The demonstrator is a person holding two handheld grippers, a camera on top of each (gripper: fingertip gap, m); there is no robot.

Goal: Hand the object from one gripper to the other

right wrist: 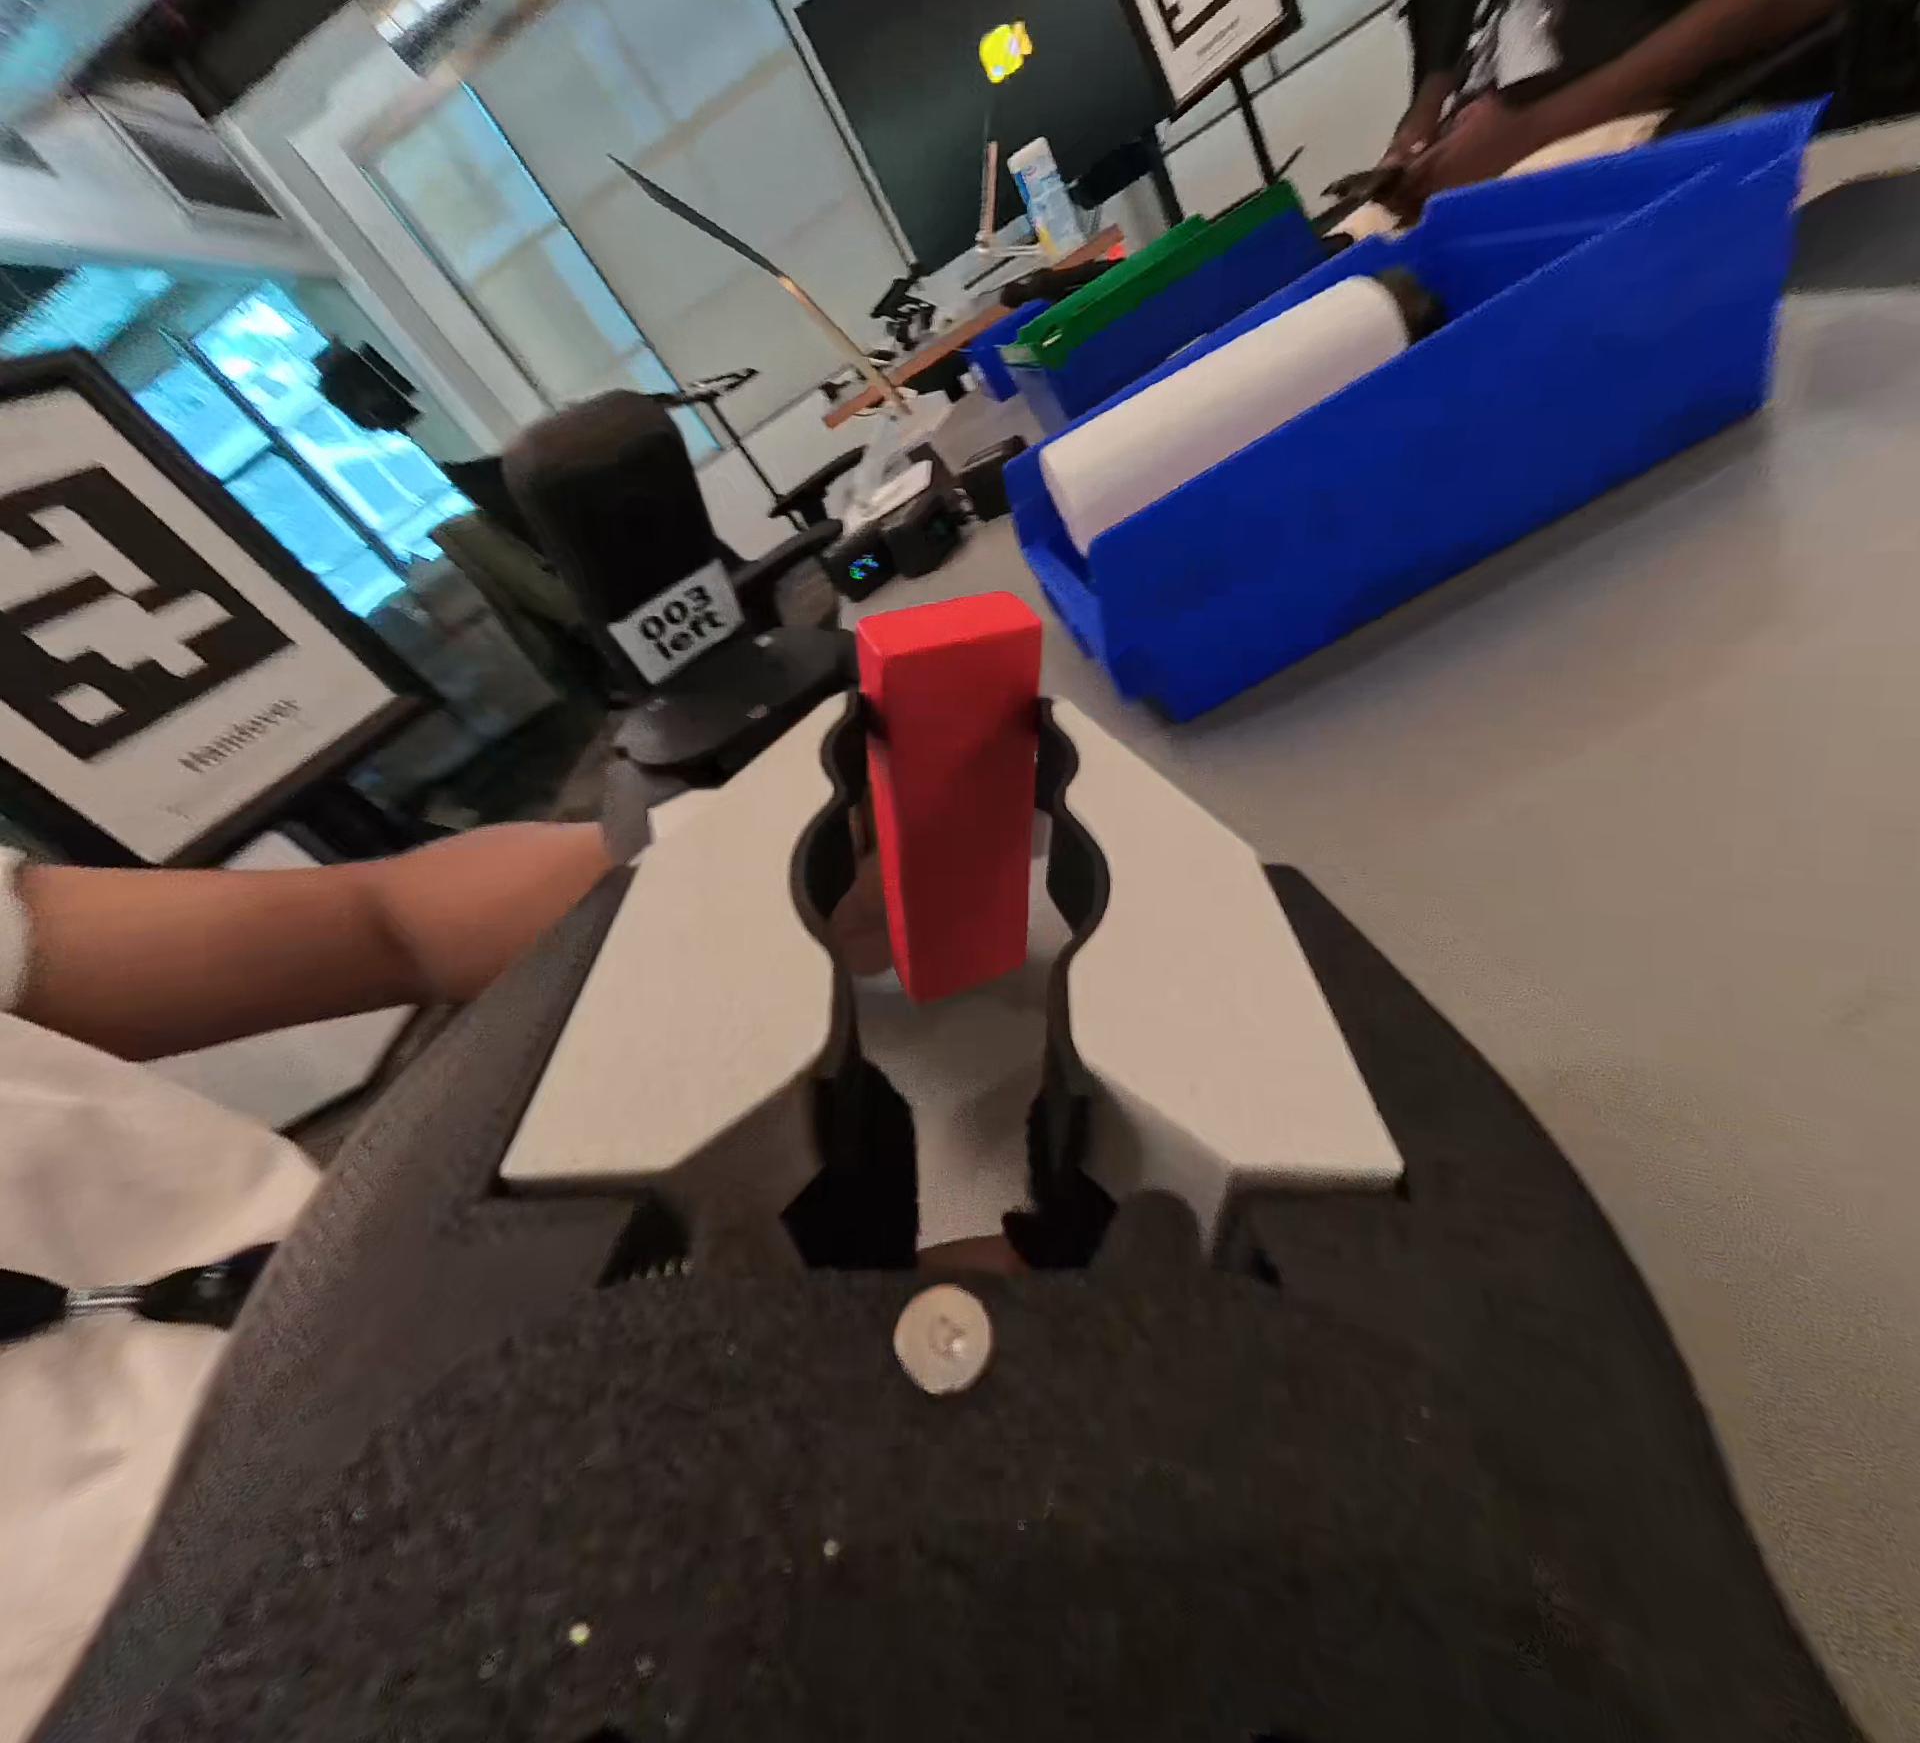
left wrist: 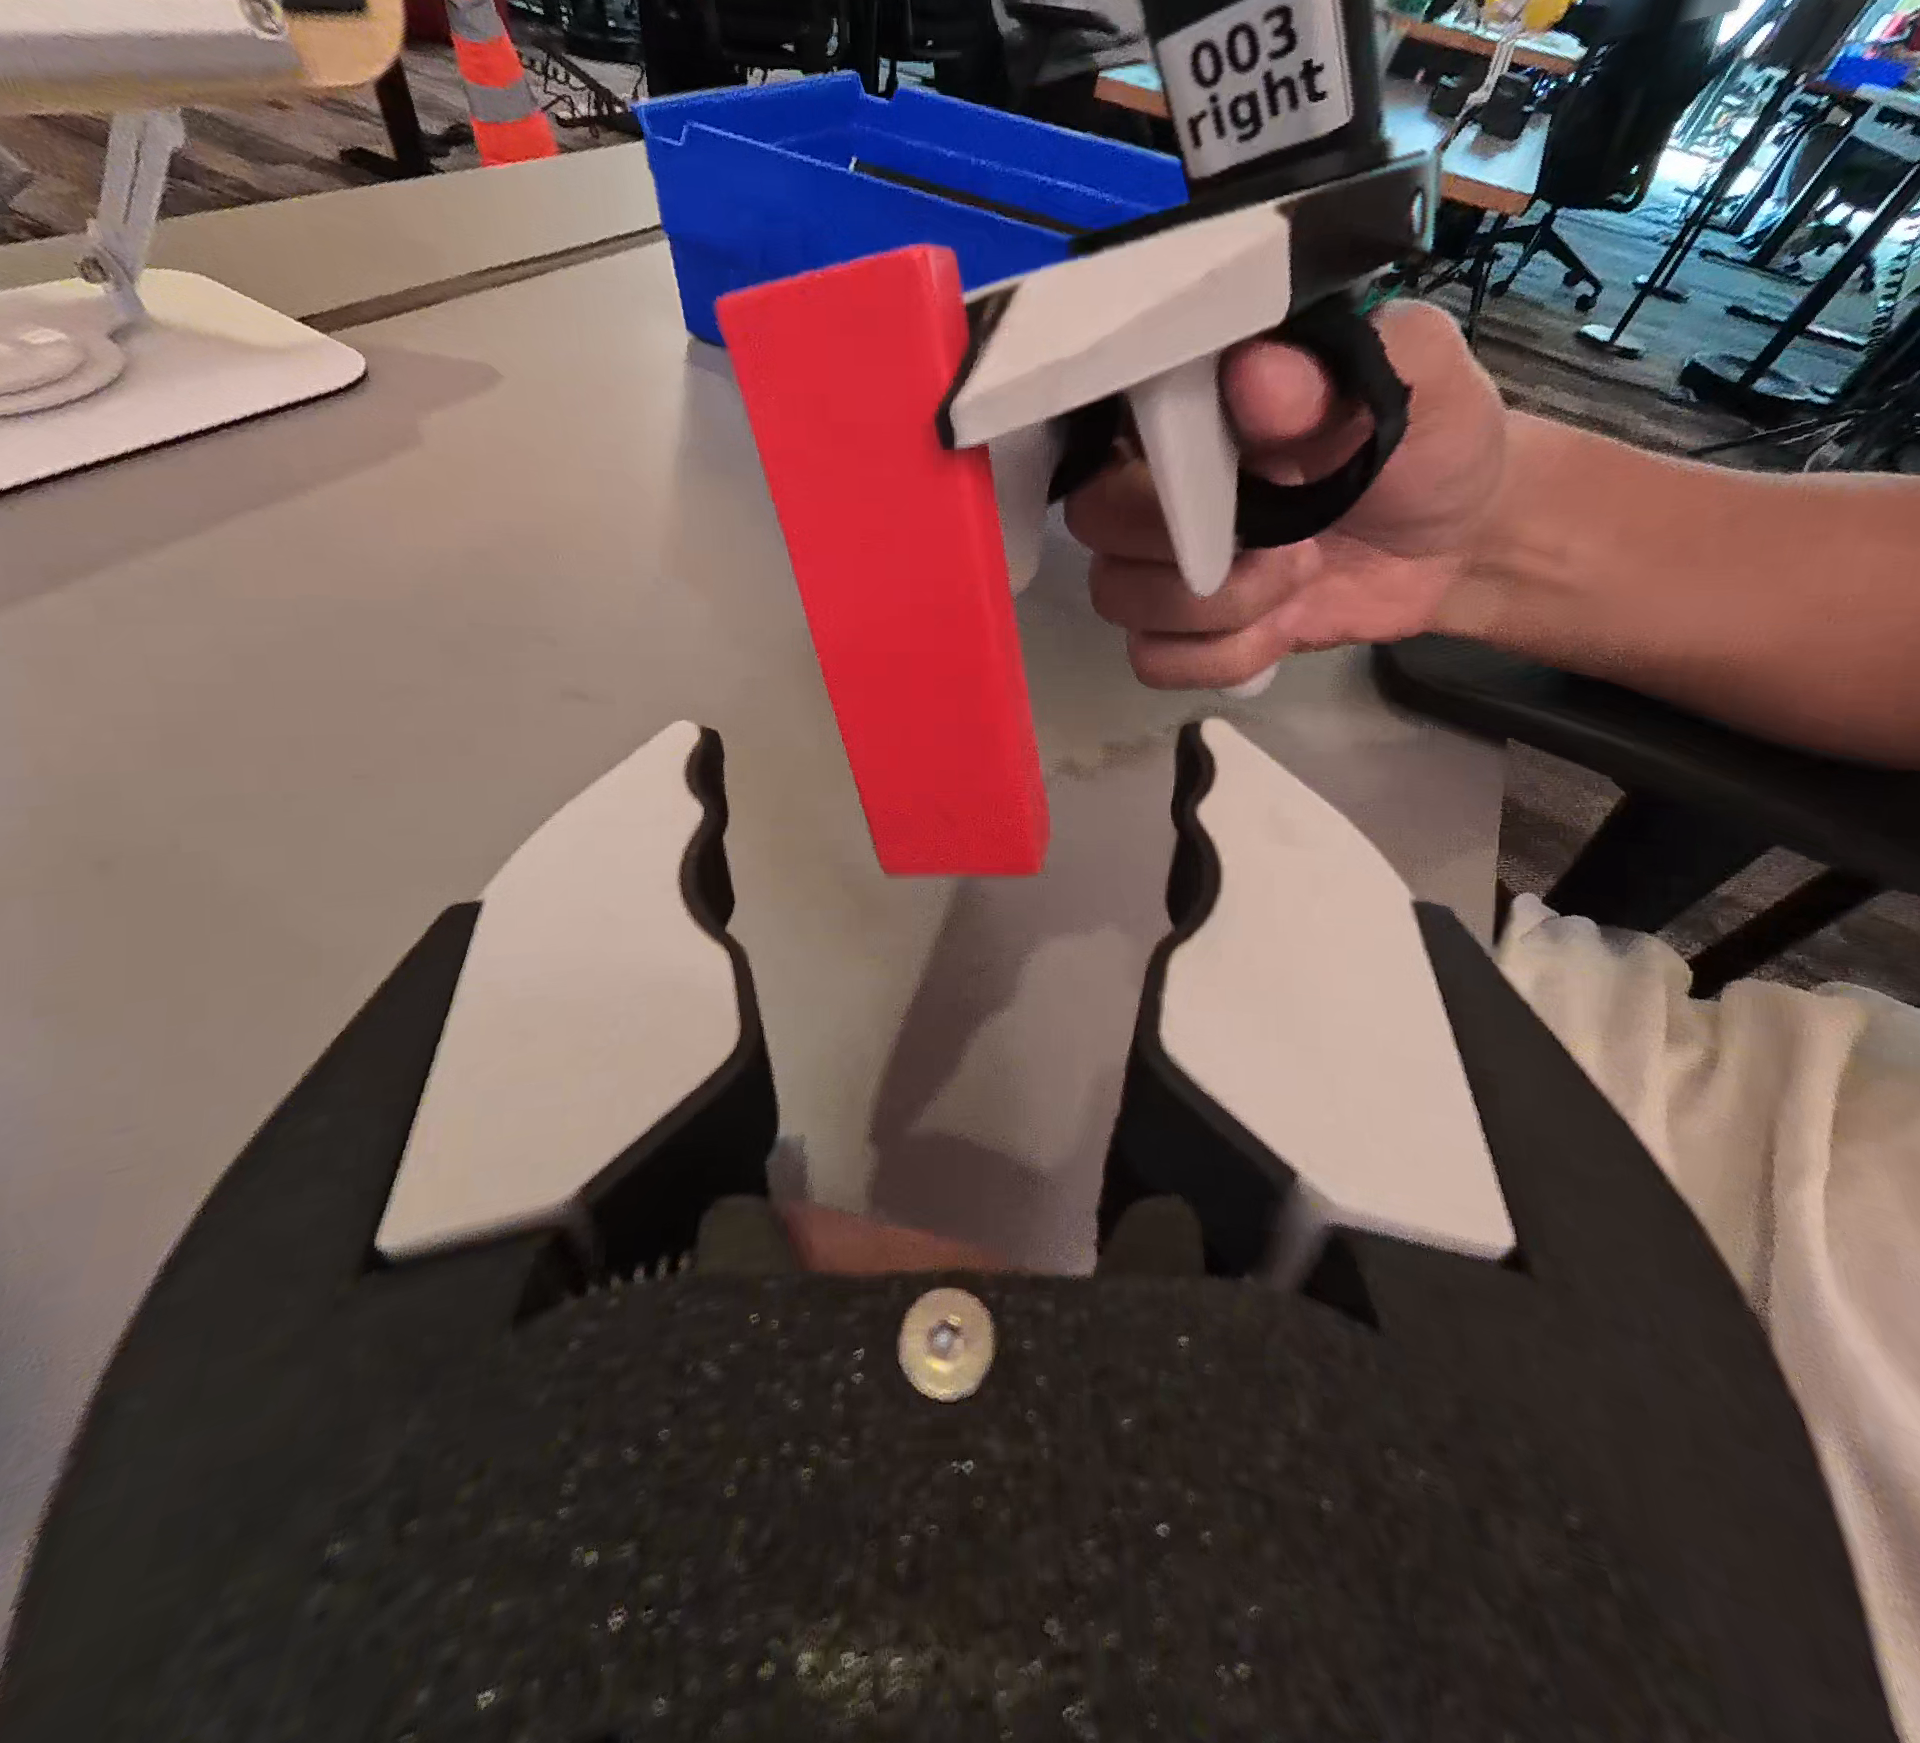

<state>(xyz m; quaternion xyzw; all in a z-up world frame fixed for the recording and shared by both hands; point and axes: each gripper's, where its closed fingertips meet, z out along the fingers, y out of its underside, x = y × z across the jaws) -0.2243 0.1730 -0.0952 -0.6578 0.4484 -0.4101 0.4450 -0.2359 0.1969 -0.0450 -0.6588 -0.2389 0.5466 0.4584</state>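
Red block (left wrist: 894,550), a long rectangular bar, is hanging tilted in the middle of the left wrist view, clamped near its upper end by the right gripper (left wrist: 961,363), which is reaching in from the upper right of the frame with a person's hand (left wrist: 1299,509) wrapped around its handle. The block's lower end is sitting just above and between the tips of the left gripper (left wrist: 945,758), whose jaws are standing wide apart with nothing touching them.

In the right wrist view the same block (right wrist: 951,800) is standing at centre frame, pinched on both sides by the right gripper (right wrist: 951,727), its top poking above the fingertips and its bottom hanging free below them.

A blue bin (left wrist: 831,197) is resting on the grey table (left wrist: 312,758) behind the block; in the right wrist view the bin (right wrist: 1455,488) is filling the upper right and is holding a white roll (right wrist: 1216,405) whose far end is cut off by the bin wall. The left gripper's body (right wrist: 686,654) is showing at centre left in that view, but its fingers are hidden behind the right gripper's left finger. Both views are blurred toward the edges, so the background desks and chairs are hard to make out.
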